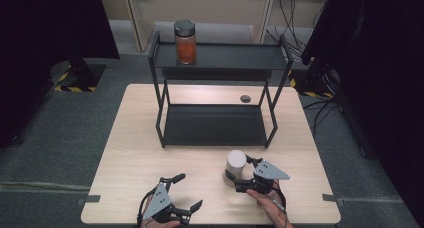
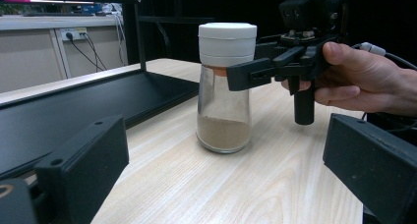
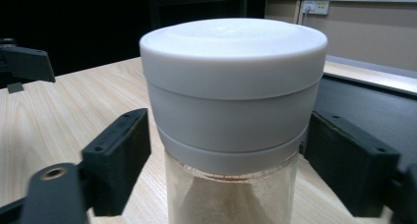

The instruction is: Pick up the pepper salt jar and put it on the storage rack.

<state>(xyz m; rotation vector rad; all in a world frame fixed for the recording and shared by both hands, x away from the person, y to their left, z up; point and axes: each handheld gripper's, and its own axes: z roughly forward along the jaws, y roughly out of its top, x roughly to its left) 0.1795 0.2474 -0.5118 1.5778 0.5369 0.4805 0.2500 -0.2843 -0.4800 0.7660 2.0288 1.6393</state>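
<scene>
White-lidded glass jar (image 3: 231,116), tan powder inside

A black metal two-tier shelf rack (image 1: 218,124) is seen at the far half of the light wooden table (image 1: 130,153). A glass jar with orange content and dark lid (image 1: 185,42) is placed upright on its top tier, at the left. A small dark round disc (image 1: 245,98) is found on the table, behind the rack.
</scene>
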